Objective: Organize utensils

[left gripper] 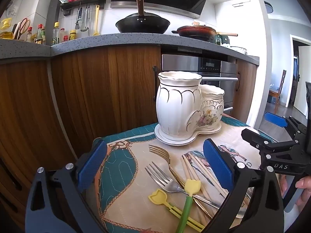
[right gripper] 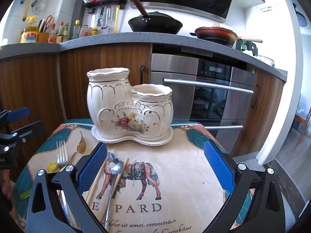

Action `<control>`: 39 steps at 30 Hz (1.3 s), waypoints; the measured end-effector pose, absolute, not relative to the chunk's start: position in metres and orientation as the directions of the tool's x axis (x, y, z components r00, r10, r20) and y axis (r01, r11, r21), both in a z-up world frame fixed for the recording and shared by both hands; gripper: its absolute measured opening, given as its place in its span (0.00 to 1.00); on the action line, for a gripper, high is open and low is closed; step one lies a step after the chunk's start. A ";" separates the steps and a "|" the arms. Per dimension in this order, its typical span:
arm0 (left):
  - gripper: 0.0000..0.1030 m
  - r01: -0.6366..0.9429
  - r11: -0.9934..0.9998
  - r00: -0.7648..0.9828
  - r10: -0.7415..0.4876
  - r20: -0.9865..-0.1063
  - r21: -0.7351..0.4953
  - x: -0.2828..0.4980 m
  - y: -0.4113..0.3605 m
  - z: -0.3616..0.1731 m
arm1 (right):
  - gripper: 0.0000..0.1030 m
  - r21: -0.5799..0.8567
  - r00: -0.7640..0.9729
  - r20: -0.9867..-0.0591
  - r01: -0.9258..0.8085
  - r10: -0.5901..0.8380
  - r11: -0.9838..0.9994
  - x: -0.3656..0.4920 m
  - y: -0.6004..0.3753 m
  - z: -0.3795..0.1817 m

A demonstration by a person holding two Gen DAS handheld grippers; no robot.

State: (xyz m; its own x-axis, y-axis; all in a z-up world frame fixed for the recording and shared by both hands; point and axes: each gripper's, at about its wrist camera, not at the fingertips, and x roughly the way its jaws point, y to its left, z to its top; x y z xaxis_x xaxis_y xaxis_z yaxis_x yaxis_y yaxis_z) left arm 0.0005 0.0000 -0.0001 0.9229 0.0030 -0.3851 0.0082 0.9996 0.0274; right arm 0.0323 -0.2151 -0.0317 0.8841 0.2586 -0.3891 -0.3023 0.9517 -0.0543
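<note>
A white ceramic two-pot utensil holder (left gripper: 182, 108) (right gripper: 128, 104) stands on its saucer at the far side of a printed cloth; both pots look empty. Loose utensils lie on the cloth: a gold fork (left gripper: 165, 155), a silver fork (left gripper: 163, 178) (right gripper: 61, 153), wooden chopsticks (left gripper: 196, 170) (right gripper: 97, 182), two yellow tulip-topped picks (left gripper: 191, 186), a gold spoon (right gripper: 80, 145) and a silver spoon (right gripper: 114, 170). My left gripper (left gripper: 155, 161) is open above the forks. My right gripper (right gripper: 155, 165) is open, the spoon and chopsticks near its left finger (right gripper: 93, 167).
The small table's cloth (right gripper: 175, 174) shows a horse print and lettering. Behind it stand wooden cabinets (left gripper: 87, 97) and a steel oven (right gripper: 204, 97). The counter above carries a black wok (left gripper: 142, 25), a red pan (left gripper: 196, 31) and bottles. The right gripper shows in the left wrist view (left gripper: 276, 136).
</note>
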 end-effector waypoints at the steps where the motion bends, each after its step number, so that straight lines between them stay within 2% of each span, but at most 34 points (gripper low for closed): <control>1: 0.95 0.006 1.000 0.923 0.004 -0.384 0.025 0.001 0.000 0.000 | 0.96 -0.051 0.885 -0.386 -0.303 0.261 0.952 0.032 -0.215 -0.032; 39: 0.95 0.011 1.000 0.921 -0.006 -0.390 0.011 0.004 0.003 -0.001 | 0.96 -0.049 0.884 -0.388 -0.304 0.263 0.951 0.033 -0.215 -0.033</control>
State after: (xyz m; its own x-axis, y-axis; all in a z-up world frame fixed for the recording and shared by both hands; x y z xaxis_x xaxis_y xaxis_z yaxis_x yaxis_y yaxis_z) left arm 0.0039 0.0031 -0.0006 0.9206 -0.0060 -0.3903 0.0113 0.9999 0.0114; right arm 0.0329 -0.2151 -0.0328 0.8837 0.2625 -0.3875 -0.3041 0.9514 -0.0491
